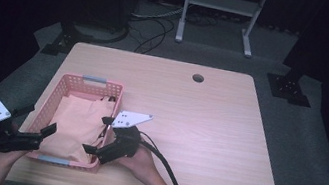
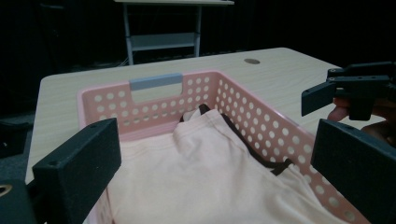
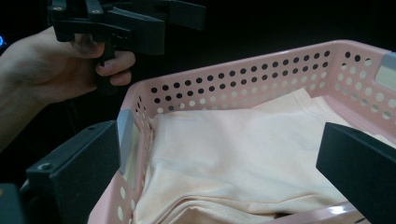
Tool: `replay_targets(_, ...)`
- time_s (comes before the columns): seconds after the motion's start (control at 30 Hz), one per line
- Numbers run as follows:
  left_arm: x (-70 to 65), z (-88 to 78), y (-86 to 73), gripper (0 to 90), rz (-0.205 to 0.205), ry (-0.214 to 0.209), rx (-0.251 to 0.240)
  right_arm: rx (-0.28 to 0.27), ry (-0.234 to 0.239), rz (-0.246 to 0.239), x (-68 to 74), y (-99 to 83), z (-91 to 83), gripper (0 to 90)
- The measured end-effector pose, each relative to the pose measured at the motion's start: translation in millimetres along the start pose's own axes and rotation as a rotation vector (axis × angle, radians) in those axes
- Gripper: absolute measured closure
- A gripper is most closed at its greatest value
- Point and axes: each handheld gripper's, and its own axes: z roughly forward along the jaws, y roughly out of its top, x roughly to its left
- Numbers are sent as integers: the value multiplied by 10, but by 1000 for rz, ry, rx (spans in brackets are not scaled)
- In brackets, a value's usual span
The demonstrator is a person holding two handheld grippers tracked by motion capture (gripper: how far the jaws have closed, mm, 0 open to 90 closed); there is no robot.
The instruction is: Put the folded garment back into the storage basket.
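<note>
A pink perforated basket [image 1: 51,98] [image 2: 154,109] [image 3: 243,88] with grey handles sits at the table's front left. It holds a folded peach cloth [image 1: 76,126] [image 2: 210,172] [image 3: 243,144] with a dark trim [image 2: 243,137] near its far end. My left gripper [image 1: 39,121] [image 2: 215,177] hovers open at the basket's near left corner, its jaws spread wide over the cloth. At the basket's right side my right gripper [image 1: 98,134] [image 3: 217,170] also stands open, pointing across the cloth. Neither holds anything. Each gripper view shows the other gripper [image 2: 345,91] [image 3: 135,23] beyond the rim.
The wooden table [image 1: 207,130] has a round cable hole [image 1: 198,78] at the back. The right gripper's cable [image 1: 165,166] trails over the front edge. A white metal stand [image 1: 220,5] and floor cables [image 1: 151,24] lie behind the table.
</note>
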Motion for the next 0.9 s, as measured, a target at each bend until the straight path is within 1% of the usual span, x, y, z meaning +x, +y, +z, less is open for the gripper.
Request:
replay_targets(0.1, -69, 40, 47, 16, 6, -13, -21, -24, -3, 3, -9, 18, -75, 0)
replay_targets(0.23, -163, 113, 102, 16, 19, -29, -24, -54, -5, 10, -31, 32, -200, 0)
replay_targets(0.37, -270, 209, 154, 16, 33, -57, -41, -76, -27, 11, -65, 37, -355, 0)
replay_targets(0.47, -365, 287, 200, 16, 42, -84, -52, -96, -45, 12, -87, 21, -476, 0)
replay_targets(0.5, -409, 323, 220, 16, 45, -99, -59, -99, -49, 10, -92, 17, -507, 0)
replay_targets(0.6, -501, 403, 265, 16, 50, -125, -66, -110, -69, 10, -116, 1, -639, 0)
replay_targets(0.67, -572, 468, 291, 16, 51, -140, -68, -119, -82, 15, -128, -9, -729, 0)
replay_targets(0.8, -728, 607, 339, 16, 70, -184, -69, -147, -102, 26, -144, -36, -939, 0)
replay_targets(0.9, -844, 717, 361, 16, 81, -213, -65, -154, -123, 21, -154, -48, -1079, 0)
